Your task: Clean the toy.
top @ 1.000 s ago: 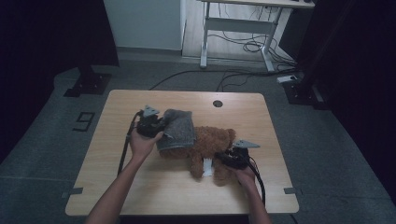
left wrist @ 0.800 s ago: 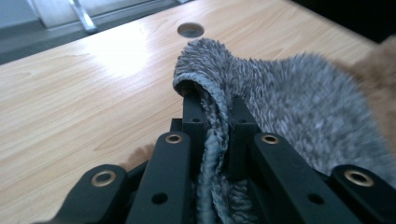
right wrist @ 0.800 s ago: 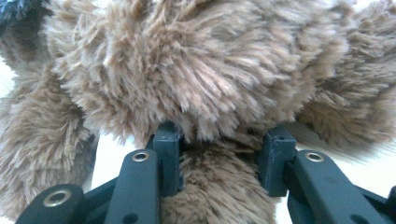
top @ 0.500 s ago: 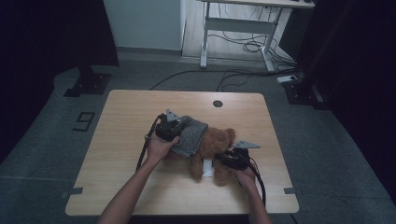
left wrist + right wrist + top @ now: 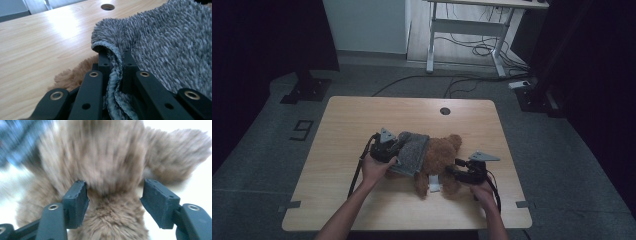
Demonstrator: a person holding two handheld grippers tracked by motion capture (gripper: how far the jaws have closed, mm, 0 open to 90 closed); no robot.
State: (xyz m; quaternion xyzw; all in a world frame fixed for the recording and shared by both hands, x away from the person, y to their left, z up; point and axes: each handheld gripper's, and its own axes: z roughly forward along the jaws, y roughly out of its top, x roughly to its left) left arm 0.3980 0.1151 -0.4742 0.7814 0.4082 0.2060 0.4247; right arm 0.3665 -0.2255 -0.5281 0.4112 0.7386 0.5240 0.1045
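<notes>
A brown teddy bear [image 5: 443, 154] lies on the wooden table [image 5: 357, 120], right of centre. A grey fuzzy cloth [image 5: 413, 151] is draped over the bear's left part. My left gripper [image 5: 396, 151] is shut on the cloth's hemmed edge; in the left gripper view that edge [image 5: 113, 82] is pinched between the jaws, with the cloth [image 5: 165, 42] spreading right and brown fur [image 5: 71, 76] below. My right gripper [image 5: 452, 171] is at the bear's right side. Its jaws have just been opening and stand apart around a furry limb [image 5: 112, 220], the right pad [image 5: 160, 203] off the fur.
A round cable hole [image 5: 445, 110] sits near the table's far edge. A small white tag [image 5: 435, 187] lies by the bear's lower leg. Behind the table stand a white desk frame [image 5: 464, 30] and floor cables [image 5: 472, 50].
My left hand has carried the grey cloth rightward and down over the bear. My right hand has stayed in place.
</notes>
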